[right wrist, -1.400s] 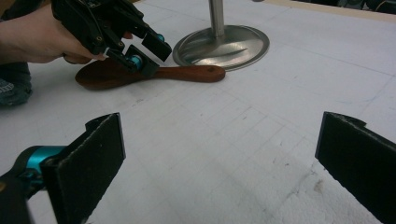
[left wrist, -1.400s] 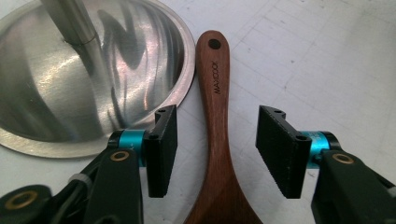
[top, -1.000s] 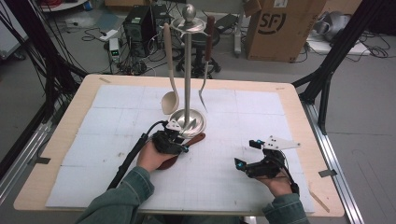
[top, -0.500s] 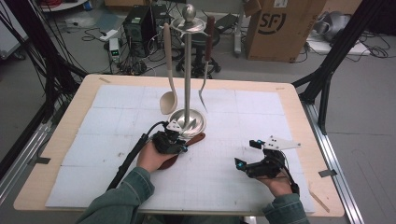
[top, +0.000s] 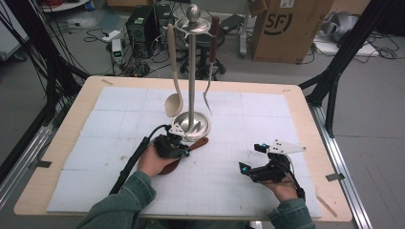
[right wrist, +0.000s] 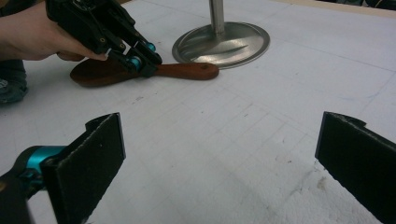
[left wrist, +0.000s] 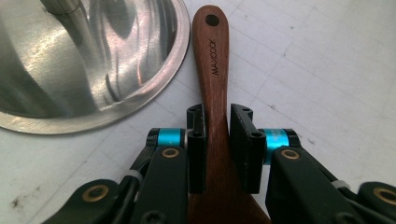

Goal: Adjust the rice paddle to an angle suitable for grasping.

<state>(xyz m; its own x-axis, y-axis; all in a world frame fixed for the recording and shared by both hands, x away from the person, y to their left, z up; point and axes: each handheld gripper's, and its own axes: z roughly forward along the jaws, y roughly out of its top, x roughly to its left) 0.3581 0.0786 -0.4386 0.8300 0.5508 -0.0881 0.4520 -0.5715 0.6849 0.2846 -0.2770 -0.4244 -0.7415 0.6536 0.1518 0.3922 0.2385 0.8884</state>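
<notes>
A brown wooden spatula [top: 192, 145] lies flat on the white mat, its handle end beside the base of a steel utensil stand [top: 191, 125]. My left gripper [left wrist: 217, 116] straddles the handle [left wrist: 212, 56]; its jaws have just been closing and both pads now press the wood. From the right gripper view, the left gripper [right wrist: 140, 58] sits low over the spatula [right wrist: 187, 71], held by a hand. My right gripper [right wrist: 222, 154] rests open near the front right of the mat [top: 250, 157], with bare mat between its wide-set pads.
A pale ladle [top: 173, 102] and a dark-handled fork [top: 208, 90] hang from the stand's top. The stand's shiny base [left wrist: 93, 60] lies just left of the spatula handle. Free mat stretches between the two grippers and to the right. A cardboard box [top: 286, 28] stands behind the table.
</notes>
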